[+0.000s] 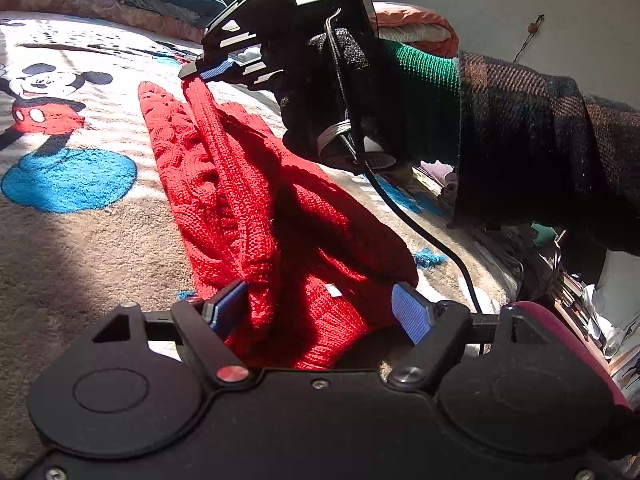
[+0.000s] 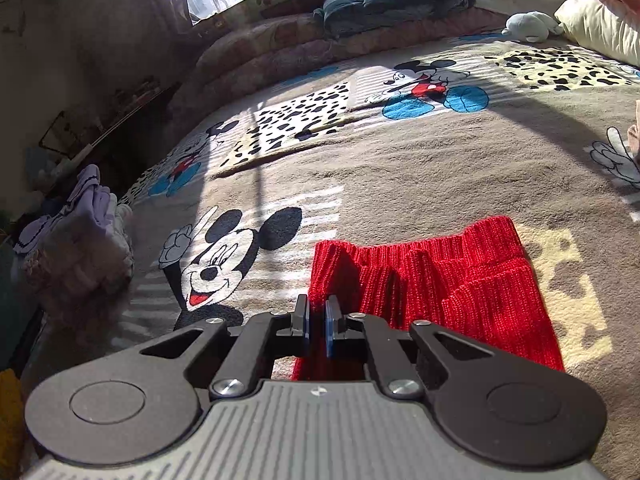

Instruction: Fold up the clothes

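Lengthwise, the red knit sweater [image 1: 248,200] runs as a long narrow band across the plush cartoon-mouse blanket [image 1: 60,248] on the bed, and that long axis is what any coming fold turns on: one end sits between the fingers of the left gripper [image 1: 320,312], the far end is at the right gripper [image 1: 208,70], so each tool has its own end and neither needs to reach across

From the left wrist view the left gripper's blue-padded fingers are spread wide with bunched knit lying between them, not clamped. The right gripper, held by a gloved hand [image 1: 320,92] with a green cuff and plaid sleeve, has its fingers drawn together on a ridge of the red knit, lifting that edge slightly off the blanket; the right wrist view shows the same, the blue pads [image 2: 306,320] nearly meeting on a corner of the ribbed hem

The sweater is chunky cable knit along one side and plain rib elsewhere, thick, soft and stretchy, lying in several overlapped layers. It looks already narrowed by folding, though whether another fold is due or it is being laid down finished cannot be settled

Likely it will sag and stretch if lifted by one end alone
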